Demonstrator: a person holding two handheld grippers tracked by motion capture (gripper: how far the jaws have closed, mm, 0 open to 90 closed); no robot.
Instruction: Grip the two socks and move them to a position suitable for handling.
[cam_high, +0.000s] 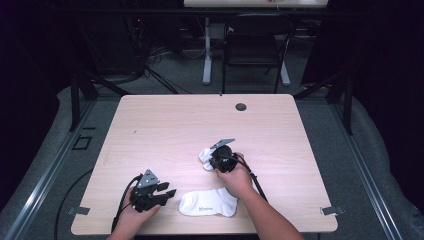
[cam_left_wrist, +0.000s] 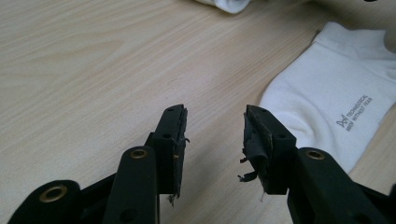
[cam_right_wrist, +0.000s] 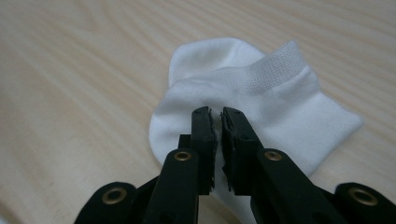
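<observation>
Right gripper (cam_right_wrist: 217, 116) pinches its black jaws nearly together on a folded white sock (cam_right_wrist: 261, 102) with a ribbed cuff, at frame centre; how firmly it grips is hard to tell. Left gripper (cam_left_wrist: 215, 128) stands apart, empty, frayed pads (cam_left_wrist: 254, 149) over pale wood-grain table (cam_left_wrist: 84, 60). Right of it lies a flat printed sock (cam_left_wrist: 327, 102), partly cut off.

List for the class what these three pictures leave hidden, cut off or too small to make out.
- Folded sock: the right gripper covers its near part in the right gripper view, so a pinch of fabric cannot be confirmed.
- Flat sock: the frame edge crops it in the left gripper view.
- Flat sock's print: too small to read in the high view.
- Left gripper: jaws apart, nothing between.
</observation>
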